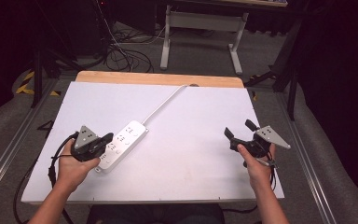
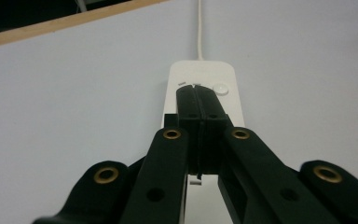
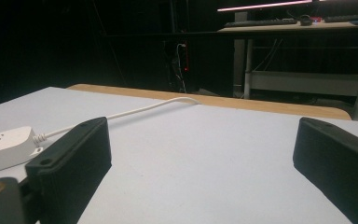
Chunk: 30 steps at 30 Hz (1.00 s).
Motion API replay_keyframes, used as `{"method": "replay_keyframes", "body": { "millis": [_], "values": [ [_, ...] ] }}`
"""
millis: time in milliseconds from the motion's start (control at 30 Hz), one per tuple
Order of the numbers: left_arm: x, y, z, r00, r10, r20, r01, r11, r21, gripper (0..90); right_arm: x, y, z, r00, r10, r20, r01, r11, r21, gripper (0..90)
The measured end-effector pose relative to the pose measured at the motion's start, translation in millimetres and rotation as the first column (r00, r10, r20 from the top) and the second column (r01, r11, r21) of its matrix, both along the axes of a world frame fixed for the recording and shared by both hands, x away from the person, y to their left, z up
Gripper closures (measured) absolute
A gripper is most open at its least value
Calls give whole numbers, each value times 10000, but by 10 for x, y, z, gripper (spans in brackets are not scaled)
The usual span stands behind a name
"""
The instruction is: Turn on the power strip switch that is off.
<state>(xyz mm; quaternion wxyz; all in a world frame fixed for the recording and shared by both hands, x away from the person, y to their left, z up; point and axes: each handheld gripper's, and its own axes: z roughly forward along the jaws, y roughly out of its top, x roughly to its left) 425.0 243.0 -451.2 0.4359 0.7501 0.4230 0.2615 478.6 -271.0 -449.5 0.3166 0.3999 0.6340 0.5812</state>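
The white rectangular plastic power strip [image 1: 121, 144] lies on the white table [image 1: 191, 154] at left-centre, long axis diagonal, cord [image 1: 163, 105] toward the far edge. The left gripper [image 1: 106, 141], jaws closed and empty, hovers over its near end, aligned lengthwise. The right gripper [image 1: 239, 129], jaws wide and empty, is well apart. The left gripper view shows the round button [image 2: 220, 88] just beyond the tips.
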Motion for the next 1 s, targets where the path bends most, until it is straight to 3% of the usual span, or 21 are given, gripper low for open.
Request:
{"method": "replay_keyframes", "body": {
  "millis": [67, 233, 333, 500, 633, 833, 1000],
  "values": [
    [14, -4, 0, 9997, -73, -240, 72, 10000, -37, 900, -14, -9, -1, 10000, -22, 1, 22, 10000, -23, 49],
    [58, -40, -17, 9958, -264, -876, 301, 9987, 408, 900, -39, -33, -5, 10000, -91, -9, 91, 9999, -49, 50],
    [92, -78, -36, 9882, -384, -1484, 511, 9953, 826, 900, -61, -61, -8, 9999, -170, -14, 170, 9999, -14, 51],
    [144, -125, -65, 9759, -688, -2072, 909, 9909, 993, 900, -94, -93, -16, 9997, -243, -20, 243, 9997, -46, 52],
    [157, -175, -83, 9695, -910, -2277, 1226, 9841, 1286, 900, -113, -112, -21, 9996, -292, -24, 292, 9996, -52, 52],
    [161, -170, -79, 9620, -1065, -2516, 1362, 9852, 1039, 900, -124, -128, -21, 9994, -348, -28, 348, 9994, -4, 52],
    [152, -176, -77, 9616, -993, -2559, 1300, 9859, 1057, 900, -119, -130, -19, 9993, -364, -12, 364, 9993, 0, 53]
  ]
}}
